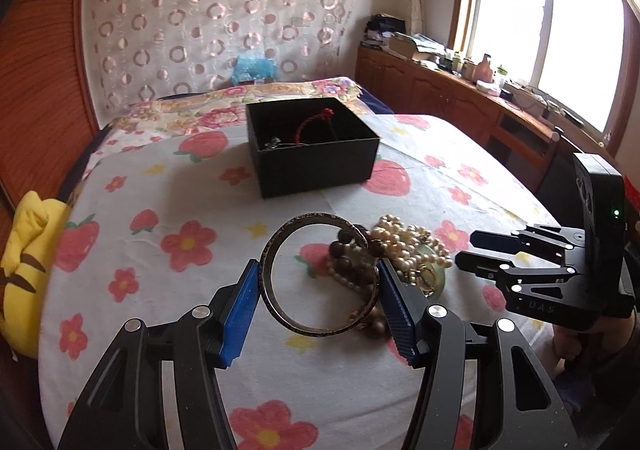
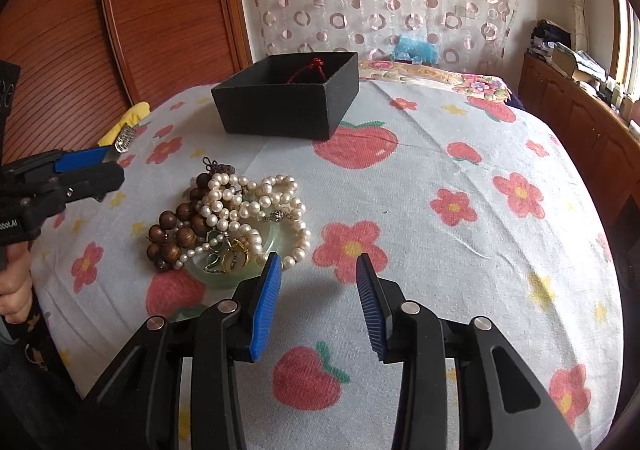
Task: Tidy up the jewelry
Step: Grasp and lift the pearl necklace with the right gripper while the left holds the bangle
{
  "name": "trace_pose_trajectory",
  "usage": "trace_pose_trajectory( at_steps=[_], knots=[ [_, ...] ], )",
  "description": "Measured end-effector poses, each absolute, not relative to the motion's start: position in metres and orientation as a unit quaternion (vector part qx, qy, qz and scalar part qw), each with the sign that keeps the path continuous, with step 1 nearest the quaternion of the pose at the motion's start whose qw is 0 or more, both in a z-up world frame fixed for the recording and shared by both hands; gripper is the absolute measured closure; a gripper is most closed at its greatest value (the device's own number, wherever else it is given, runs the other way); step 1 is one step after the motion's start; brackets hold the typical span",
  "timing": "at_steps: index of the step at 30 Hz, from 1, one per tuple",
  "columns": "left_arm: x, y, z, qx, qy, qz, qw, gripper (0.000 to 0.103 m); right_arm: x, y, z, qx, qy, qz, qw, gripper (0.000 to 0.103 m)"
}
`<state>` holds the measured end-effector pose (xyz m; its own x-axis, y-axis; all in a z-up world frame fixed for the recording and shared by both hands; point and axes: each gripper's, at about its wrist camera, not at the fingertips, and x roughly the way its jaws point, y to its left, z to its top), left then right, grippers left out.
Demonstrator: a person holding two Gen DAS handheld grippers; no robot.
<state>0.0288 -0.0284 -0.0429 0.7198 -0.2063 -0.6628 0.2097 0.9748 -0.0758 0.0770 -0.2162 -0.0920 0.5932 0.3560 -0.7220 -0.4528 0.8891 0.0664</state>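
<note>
the left gripper grips a metal bangle, its two blue pads pressed against the ring's outer edge at 9 and 3 o'clock, so the ring stands up between them and lifted off the bed cover. in the right wrist view the same gripper comes in from 9 o'clock, and only a patterned bit of the bangle peeks past its tip.

the right gripper holds nothing; its blue pads stand apart with bare flowered cloth between them. seen from the left wrist camera it sits at 3 o'clock, fingers pointing in toward the jewelry pile; that view does not show how wide it stands.

the pile lies at about 9 o'clock from the right gripper's tips: a pearl necklace tangled over a pale green dish, dark wooden beads touching it on the 9 o'clock side, and small gold pieces in the dish. in the left wrist view the pearls and wooden beads show just behind the bangle.

a black open box stands well apart at 12 o'clock, with a red cord bracelet and a small silvery piece inside. from the right wrist the box sits at 11 o'clock, red cord showing over its rim.

a yellow plush toy lies at the cover's 9 o'clock edge.
</note>
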Motion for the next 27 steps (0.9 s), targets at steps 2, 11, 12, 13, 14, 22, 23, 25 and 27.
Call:
trace_pose_trajectory(
  at_steps=[2, 11, 12, 13, 14, 22, 23, 25, 27],
  knots=[
    [0.029, -0.025, -0.043, -0.002, 0.357, -0.111, 0.928, 0.047, 0.08, -0.215, -0.09, -0.061, 0.391, 0.227, 0.89, 0.068],
    [0.025, -0.016, -0.046, -0.013, 0.354, -0.106, 0.929, 0.047, 0.105, -0.199, -0.091, -0.096, 0.416, 0.238, 0.872, 0.078],
    [0.025, -0.015, -0.047, -0.013, 0.354, -0.105, 0.929, 0.047, 0.105, -0.197, -0.093, -0.1, 0.42, 0.239, 0.87, 0.078],
    [0.025, -0.014, -0.047, -0.014, 0.354, -0.105, 0.929, 0.047, 0.105, -0.195, -0.094, -0.103, 0.42, 0.241, 0.869, 0.079],
    [0.025, -0.013, -0.047, -0.016, 0.353, -0.105, 0.929, 0.047, 0.106, -0.193, -0.095, -0.106, 0.42, 0.24, 0.869, 0.079],
    [0.027, -0.014, -0.05, -0.018, 0.358, -0.107, 0.928, 0.047, 0.107, -0.184, -0.096, -0.128, 0.412, 0.241, 0.869, 0.086],
    [0.027, -0.014, -0.05, -0.017, 0.358, -0.106, 0.928, 0.047, 0.107, -0.185, -0.096, -0.124, 0.413, 0.243, 0.869, 0.092],
    [0.026, -0.014, -0.049, -0.017, 0.355, -0.107, 0.928, 0.047, 0.107, -0.187, -0.095, -0.122, 0.414, 0.243, 0.869, 0.094],
    [0.026, -0.013, -0.048, -0.016, 0.353, -0.107, 0.929, 0.047, 0.107, -0.187, -0.094, -0.124, 0.415, 0.238, 0.87, 0.095]
  ],
)
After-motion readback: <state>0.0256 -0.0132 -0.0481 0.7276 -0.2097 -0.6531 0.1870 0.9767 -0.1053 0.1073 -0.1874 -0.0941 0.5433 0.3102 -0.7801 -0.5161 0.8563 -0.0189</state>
